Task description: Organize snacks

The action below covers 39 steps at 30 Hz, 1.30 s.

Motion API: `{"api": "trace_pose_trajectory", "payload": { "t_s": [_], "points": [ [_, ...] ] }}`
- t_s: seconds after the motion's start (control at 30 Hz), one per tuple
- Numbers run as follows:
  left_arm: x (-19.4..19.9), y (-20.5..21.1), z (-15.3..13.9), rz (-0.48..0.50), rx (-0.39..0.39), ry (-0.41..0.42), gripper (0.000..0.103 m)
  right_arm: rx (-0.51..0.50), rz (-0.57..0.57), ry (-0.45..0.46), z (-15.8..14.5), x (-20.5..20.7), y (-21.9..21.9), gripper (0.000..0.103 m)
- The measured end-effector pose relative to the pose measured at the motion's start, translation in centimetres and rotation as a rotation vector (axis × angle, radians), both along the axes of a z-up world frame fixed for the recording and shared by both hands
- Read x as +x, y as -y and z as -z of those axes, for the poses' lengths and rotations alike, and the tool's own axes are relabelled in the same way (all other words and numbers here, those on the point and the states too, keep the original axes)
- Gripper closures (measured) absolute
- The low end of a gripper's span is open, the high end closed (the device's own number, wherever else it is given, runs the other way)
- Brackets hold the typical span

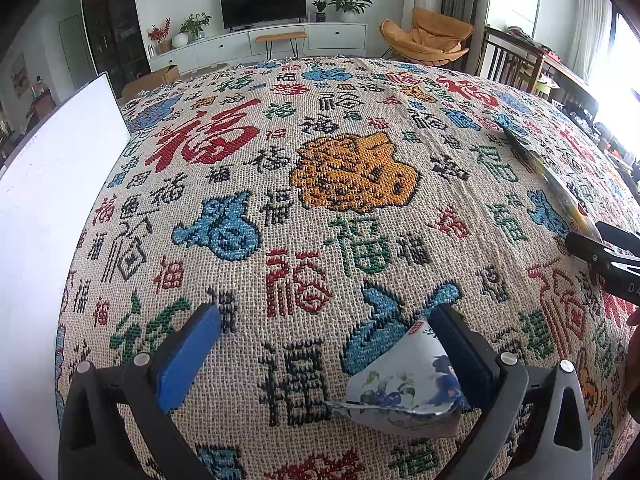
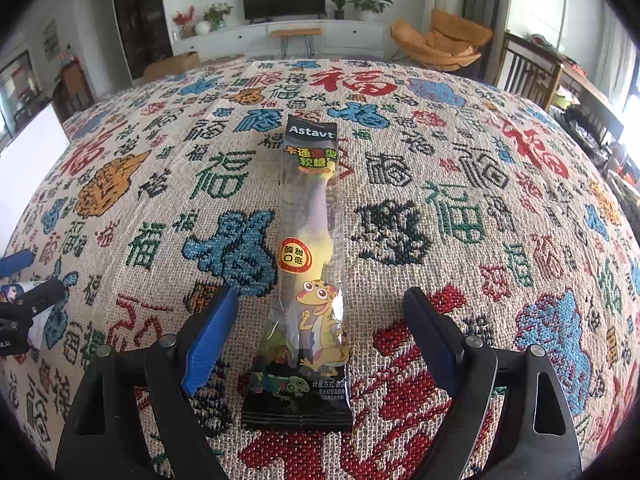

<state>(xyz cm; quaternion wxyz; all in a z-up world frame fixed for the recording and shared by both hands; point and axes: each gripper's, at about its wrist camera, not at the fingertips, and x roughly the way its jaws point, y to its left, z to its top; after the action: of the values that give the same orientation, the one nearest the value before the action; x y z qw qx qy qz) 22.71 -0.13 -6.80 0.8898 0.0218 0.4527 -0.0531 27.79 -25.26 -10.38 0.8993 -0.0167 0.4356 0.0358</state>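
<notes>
Woven cloth (image 2: pixel 460 208) patterned with coloured characters, covering the whole table. Item one: long gummy-candy packet (image 2: pixel 314 264), clear film with a black header and a cartoon lizard, lying flat and lengthwise toward the far edge, near the table's middle. Right gripper (image 2: pixel 320 340) straddles its near end, jaws spread wide, blue pads clear of the film on both sides; nothing grasped. Item two: small white pouch with a purple fruit print (image 1: pixel 404 384), crumpled, close to the near edge, touching or just beside the right-hand finger of the left gripper (image 1: pixel 328 344), whose jaws also stand released around it without pressing. White board (image 1: pixel 52 208) stands along the left edge. Risks, as judged: the candy packet is slick and thin, so a closing pinch may buckle it or slide off the film; the pouch sits off-centre in its jaws and could be pushed aside rather than caught; pads could snag the coarse weave and drag the cloth.
</notes>
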Motion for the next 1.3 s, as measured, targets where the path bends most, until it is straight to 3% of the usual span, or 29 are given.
{"api": "trace_pose_trajectory", "payload": {
  "t_s": [1.3],
  "points": [
    [-0.02, -0.03, -0.01, 0.000, 0.000, 0.000, 0.000, 0.005, -0.001, -0.001, -0.02, -0.04, 0.05, 0.015]
  ]
}}
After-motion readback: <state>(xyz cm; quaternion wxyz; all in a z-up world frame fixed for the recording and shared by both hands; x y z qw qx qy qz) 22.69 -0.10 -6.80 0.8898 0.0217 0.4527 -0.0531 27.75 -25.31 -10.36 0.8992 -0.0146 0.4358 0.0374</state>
